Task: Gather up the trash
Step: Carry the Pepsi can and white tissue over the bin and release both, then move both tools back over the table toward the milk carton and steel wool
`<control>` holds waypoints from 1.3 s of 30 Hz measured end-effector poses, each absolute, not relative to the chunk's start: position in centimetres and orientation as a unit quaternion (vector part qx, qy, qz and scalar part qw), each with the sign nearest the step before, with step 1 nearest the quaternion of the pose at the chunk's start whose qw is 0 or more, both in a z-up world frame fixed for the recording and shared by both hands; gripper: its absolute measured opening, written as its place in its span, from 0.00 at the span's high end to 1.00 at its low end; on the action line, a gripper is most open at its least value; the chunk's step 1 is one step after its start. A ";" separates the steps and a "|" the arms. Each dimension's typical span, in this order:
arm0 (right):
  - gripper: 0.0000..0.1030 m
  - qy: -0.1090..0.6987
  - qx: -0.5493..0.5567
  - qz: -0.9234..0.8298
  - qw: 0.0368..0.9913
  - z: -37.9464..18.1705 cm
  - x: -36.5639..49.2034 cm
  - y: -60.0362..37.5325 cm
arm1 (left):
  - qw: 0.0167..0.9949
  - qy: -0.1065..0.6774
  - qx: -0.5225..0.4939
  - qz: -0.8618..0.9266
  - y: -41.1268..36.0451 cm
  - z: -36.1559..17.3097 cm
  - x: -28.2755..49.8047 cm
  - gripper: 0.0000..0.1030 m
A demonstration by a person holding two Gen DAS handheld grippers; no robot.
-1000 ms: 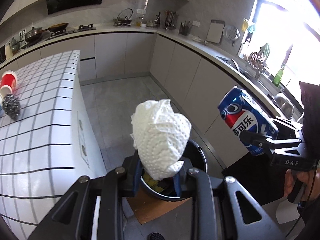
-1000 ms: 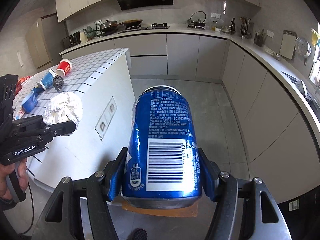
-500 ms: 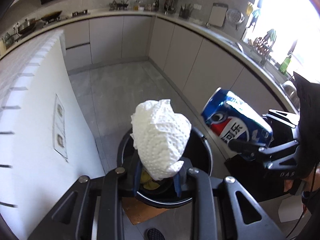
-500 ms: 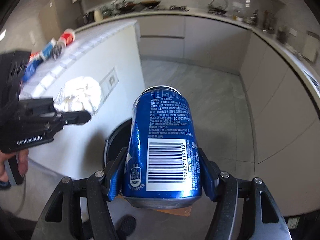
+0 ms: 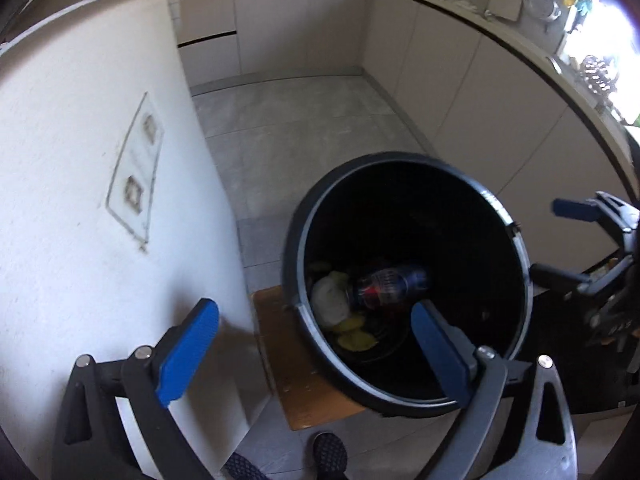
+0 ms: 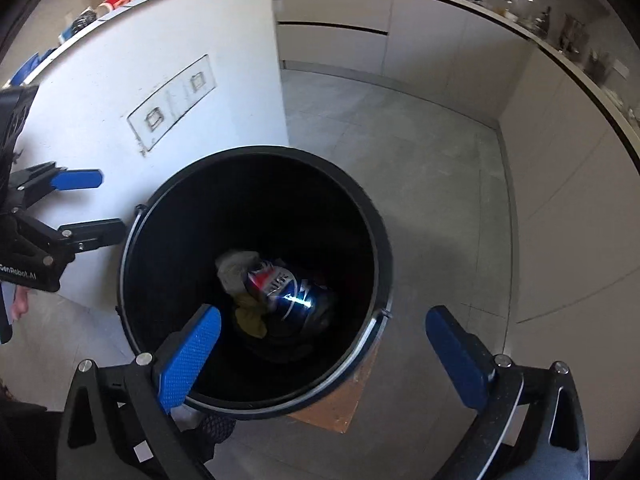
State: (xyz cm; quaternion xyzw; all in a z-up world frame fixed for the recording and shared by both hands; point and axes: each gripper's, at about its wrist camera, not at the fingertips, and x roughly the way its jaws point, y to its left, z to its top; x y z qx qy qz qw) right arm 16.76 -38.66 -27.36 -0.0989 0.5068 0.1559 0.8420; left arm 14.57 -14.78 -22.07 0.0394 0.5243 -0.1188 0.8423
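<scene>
- My left gripper (image 5: 316, 340) has matt black plastic arms and blue pads (image 5: 188, 354) with a fine rough stipple.
- My right gripper (image 6: 322, 354) looks the same, with small metal screws.
- The bin (image 6: 372, 248) looks like smooth dark plastic with a thin shiny rim.
- The can (image 6: 288, 286) in it is glossy metal.
- The paper wad (image 5: 328, 298) beside it is soft and crumpled.
- The board (image 5: 288, 364) under the bin looks like matt wood.
- The floor (image 6: 420, 168) is matt grey tile.

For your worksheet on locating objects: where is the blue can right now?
In both wrist views the can lies on its side at the bottom of the black bin, against the crumpled paper.
</scene>
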 end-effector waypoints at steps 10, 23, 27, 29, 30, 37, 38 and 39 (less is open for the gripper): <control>0.00 0.505 -0.070 0.136 0.849 -29.4 17.8 -37.6 | 0.847 0.516 0.050 -0.116 -15.4 -20.5 14.3 0.04; 0.00 0.472 -0.059 0.078 0.876 -23.8 15.1 -38.3 | 0.867 0.477 0.051 -0.134 -16.0 -15.4 13.4 0.03; 0.00 0.458 -0.058 0.068 0.884 -21.5 14.5 -37.8 | 0.875 0.461 0.040 -0.139 -15.1 -13.2 13.1 0.03; 0.00 0.451 -0.061 0.064 0.888 -20.4 14.3 -37.3 | 0.880 0.453 0.035 -0.141 -14.7 -12.0 12.8 0.03; 0.00 0.449 -0.061 0.064 0.889 -19.8 14.1 -37.2 | 0.881 0.450 0.033 -0.142 -14.5 -11.5 12.7 0.03; 0.00 0.419 -0.068 0.053 0.904 -15.0 12.2 -35.3 | 0.898 0.414 0.012 -0.150 -12.6 -7.5 11.2 0.03; 0.00 0.414 -0.067 0.053 0.906 -14.3 12.0 -35.2 | 0.900 0.409 0.010 -0.147 -12.2 -7.1 11.1 0.03; 0.00 0.408 -0.063 0.054 0.909 -13.5 11.8 -34.8 | 0.902 0.406 0.008 -0.145 -11.9 -6.8 11.0 0.03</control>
